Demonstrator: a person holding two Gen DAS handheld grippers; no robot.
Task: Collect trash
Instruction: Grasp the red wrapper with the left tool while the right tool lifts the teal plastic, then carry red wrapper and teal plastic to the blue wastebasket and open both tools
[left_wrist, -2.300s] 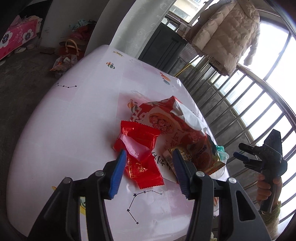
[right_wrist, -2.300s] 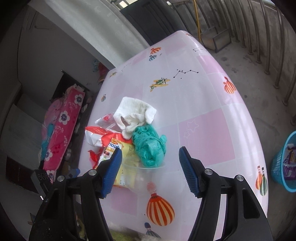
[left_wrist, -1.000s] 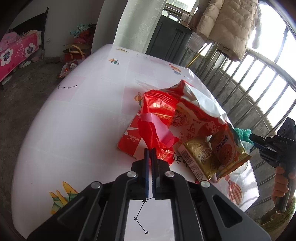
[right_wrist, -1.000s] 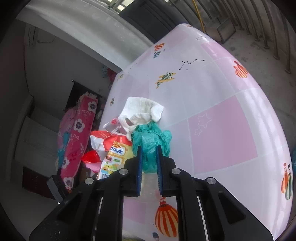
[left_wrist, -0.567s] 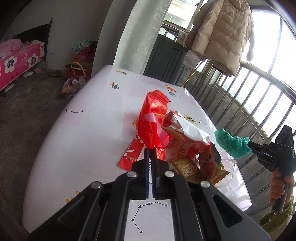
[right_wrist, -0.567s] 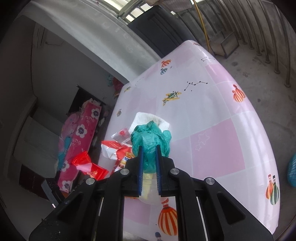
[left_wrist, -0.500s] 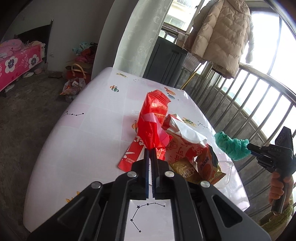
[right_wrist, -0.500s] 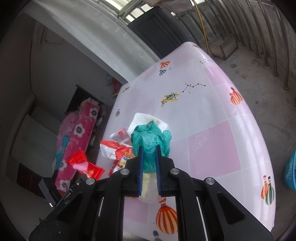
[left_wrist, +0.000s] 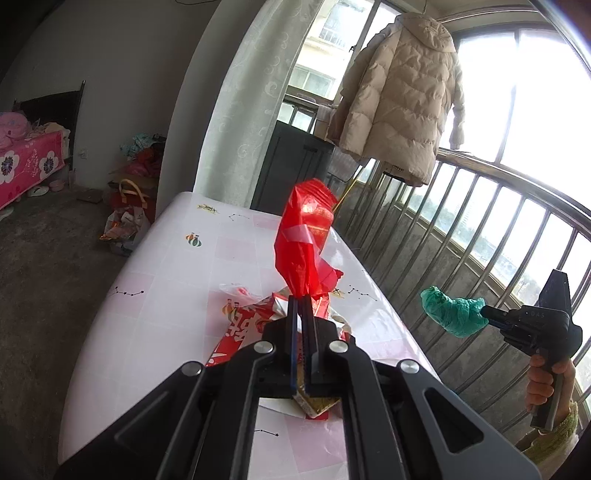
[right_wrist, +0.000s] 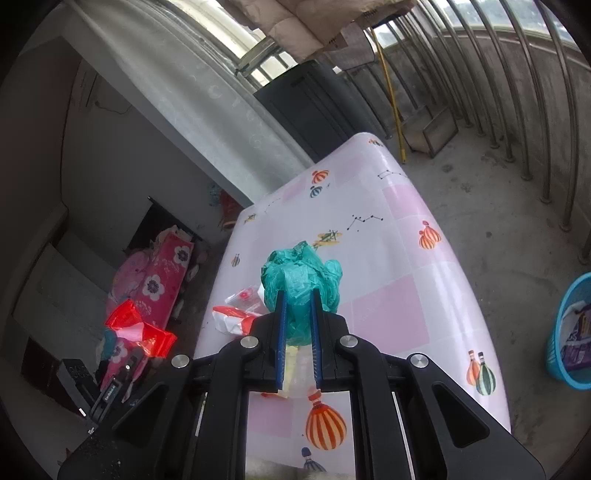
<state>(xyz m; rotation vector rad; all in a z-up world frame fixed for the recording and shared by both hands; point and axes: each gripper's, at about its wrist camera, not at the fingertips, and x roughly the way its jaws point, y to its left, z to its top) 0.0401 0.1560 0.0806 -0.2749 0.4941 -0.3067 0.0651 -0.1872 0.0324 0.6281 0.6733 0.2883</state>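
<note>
My left tool (left_wrist: 302, 300) is clamped on the red wrapper (left_wrist: 305, 240), long axis upright above the bench (left_wrist: 155, 295). My right tool (right_wrist: 297, 295) grips the green bag (right_wrist: 300, 280), bunched forward.

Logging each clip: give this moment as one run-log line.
left gripper: shut on crumpled red plastic wrapper | right gripper: shut on crumpled teal plastic bag | both lifted clear of pink patterned table
</note>
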